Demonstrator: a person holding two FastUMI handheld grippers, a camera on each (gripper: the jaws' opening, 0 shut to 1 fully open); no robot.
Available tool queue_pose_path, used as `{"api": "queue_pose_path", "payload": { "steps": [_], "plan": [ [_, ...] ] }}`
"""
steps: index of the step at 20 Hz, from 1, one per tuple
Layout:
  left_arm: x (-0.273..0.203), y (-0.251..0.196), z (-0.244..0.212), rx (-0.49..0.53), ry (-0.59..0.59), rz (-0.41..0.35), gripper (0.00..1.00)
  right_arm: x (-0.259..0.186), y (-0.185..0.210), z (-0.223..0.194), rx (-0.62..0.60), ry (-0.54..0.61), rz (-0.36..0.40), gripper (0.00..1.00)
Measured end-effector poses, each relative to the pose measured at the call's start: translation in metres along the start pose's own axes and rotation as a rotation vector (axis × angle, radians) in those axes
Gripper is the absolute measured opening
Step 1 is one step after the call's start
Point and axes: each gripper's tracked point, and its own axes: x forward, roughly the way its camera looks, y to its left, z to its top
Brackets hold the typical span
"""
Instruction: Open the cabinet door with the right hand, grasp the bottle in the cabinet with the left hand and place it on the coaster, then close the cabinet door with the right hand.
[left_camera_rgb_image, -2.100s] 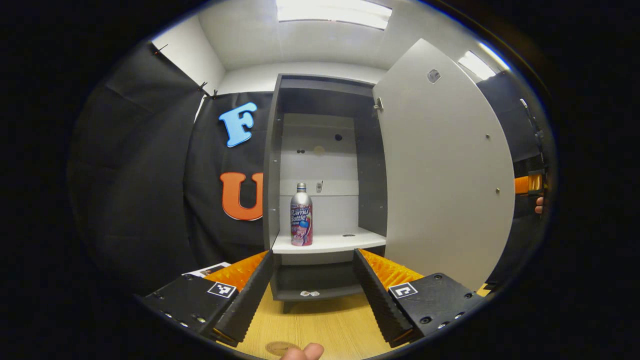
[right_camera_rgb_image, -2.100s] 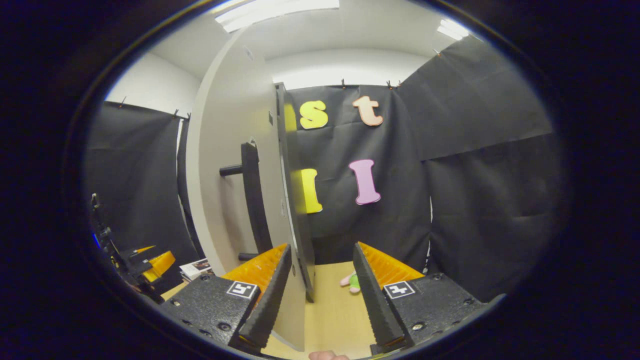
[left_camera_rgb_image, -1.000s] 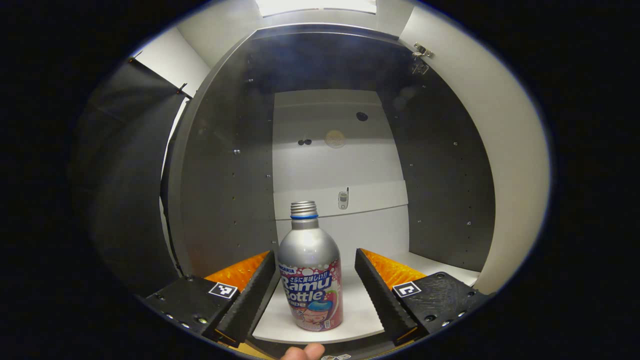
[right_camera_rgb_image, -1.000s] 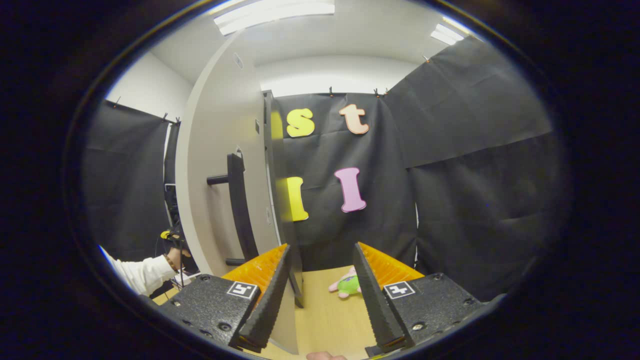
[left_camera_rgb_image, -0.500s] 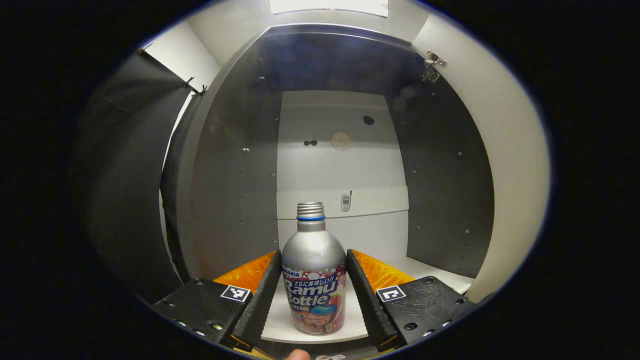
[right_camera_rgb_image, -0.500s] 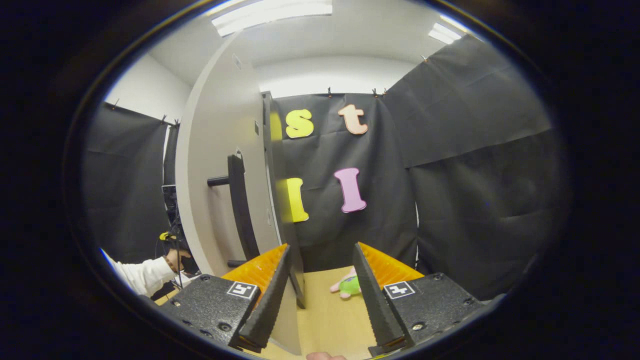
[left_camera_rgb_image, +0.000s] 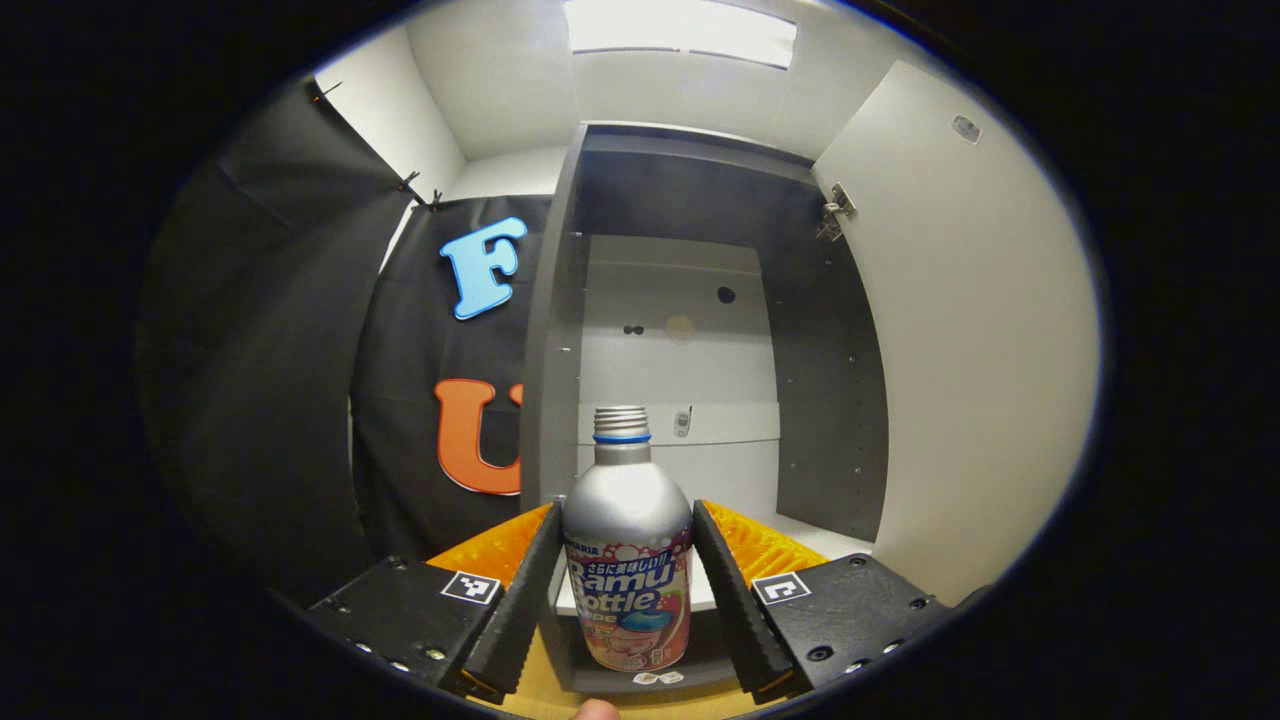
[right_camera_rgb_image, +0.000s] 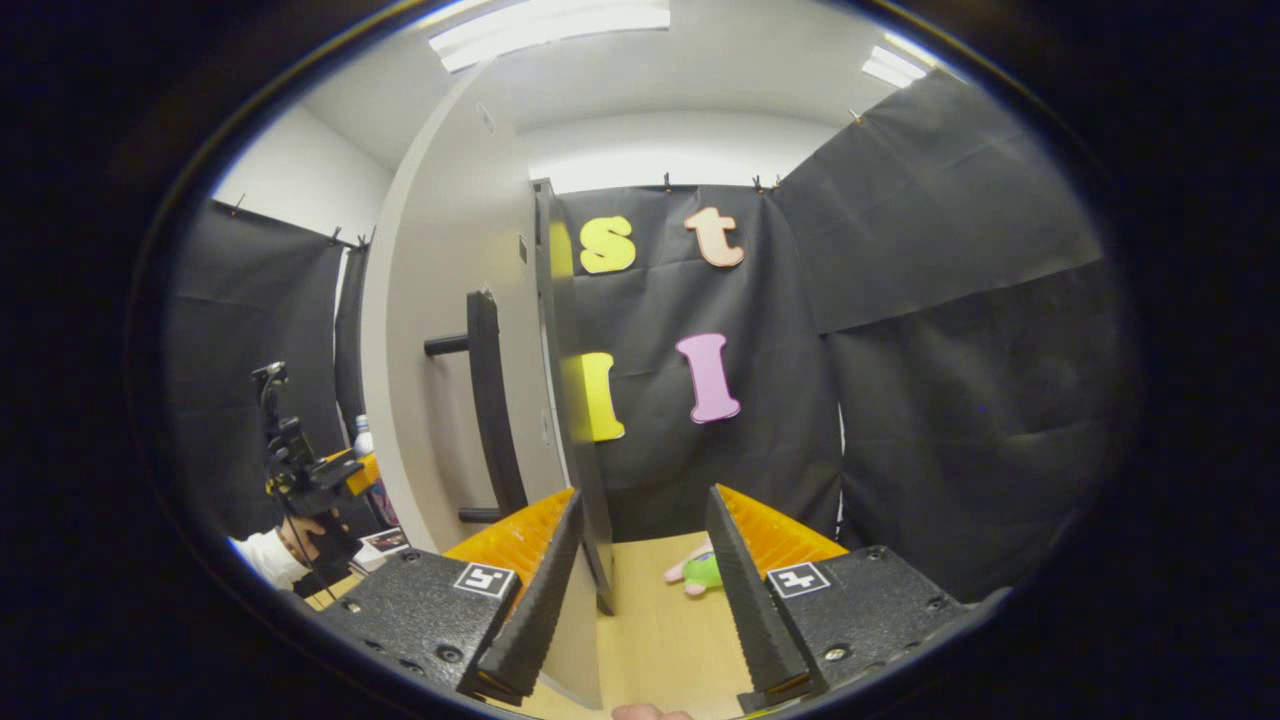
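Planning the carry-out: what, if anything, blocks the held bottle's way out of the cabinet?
Nothing visible: the bottle sits clamped in the left gripper at the cabinet's front, the door swung wide open.

Your two grippers, one clamped, one spread

Your left gripper has both fingers pressed against the bottle. Your right gripper is level, its fingers parted wide with nothing between them.

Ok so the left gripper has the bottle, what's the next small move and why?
Probably keep drawing the bottle back, clear of the cabinet, then lower it toward the table. The left gripper has both fingers pressed on its body, and its base already hangs in front of the shelf edge. The cabinet door stands wide open, so the way out looks free.
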Motion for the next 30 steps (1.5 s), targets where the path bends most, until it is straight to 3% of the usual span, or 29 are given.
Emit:
{"api": "queue_pose_path", "payload": {
  "steps": [8,14,21,25,30],
  "plan": [
    [-0.096,0.025,-0.094,0.081,0.102,0.133,0.77,0.001,0.006,0.0,0.004,0.004,0.012,0.78],
    [-0.135,0.037,-0.156,0.053,0.161,0.217,0.76,-0.001,0.005,0.0,-0.003,0.009,-0.01,0.78],
    [-0.16,0.029,-0.24,0.067,0.261,0.25,0.77,0.001,0.004,0.004,-0.034,-0.009,-0.031,0.77],
    [-0.169,0.021,-0.261,0.132,0.26,0.253,0.77,0.003,0.003,0.006,-0.028,-0.007,-0.04,0.78],
    [-0.18,0.024,-0.264,0.125,0.238,0.272,0.77,0.002,0.002,0.008,-0.052,-0.012,-0.054,0.78]
  ]
}}
